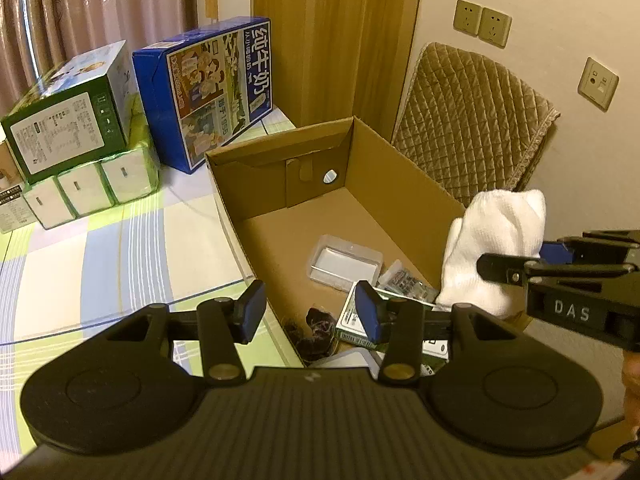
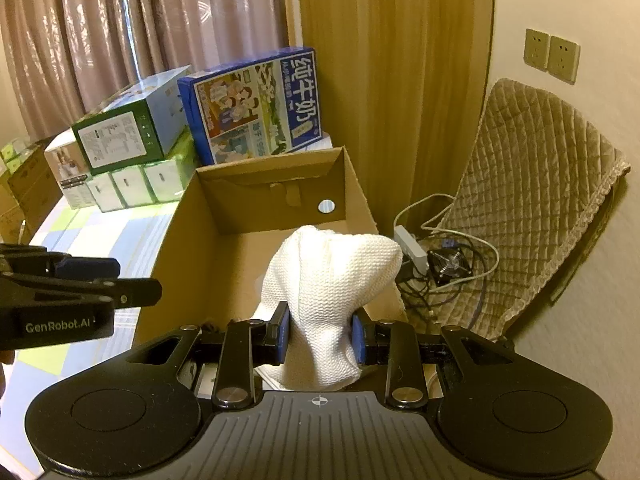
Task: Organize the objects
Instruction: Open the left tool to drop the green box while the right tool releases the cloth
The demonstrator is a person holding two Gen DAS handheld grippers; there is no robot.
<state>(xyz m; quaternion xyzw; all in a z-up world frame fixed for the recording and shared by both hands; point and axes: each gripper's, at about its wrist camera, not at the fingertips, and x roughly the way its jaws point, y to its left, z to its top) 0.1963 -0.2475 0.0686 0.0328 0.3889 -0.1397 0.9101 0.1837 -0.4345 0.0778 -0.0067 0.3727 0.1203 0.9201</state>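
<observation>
White knitted cloth bundle (image 2: 328, 300) pinched between right gripper (image 2: 320, 338) fingers, above open brown cardboard box (image 2: 188, 248); left gripper (image 1: 310, 312) fingers wide (empty).

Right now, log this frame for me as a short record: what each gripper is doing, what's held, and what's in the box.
left gripper: open, empty, over the box's near left wall
right gripper: shut on the white cloth, held above the box
cardboard box: open top, on the checked surface
box contents: clear plastic tray, printed packets, a dark item
behind box: blue milk carton, green carton
</observation>
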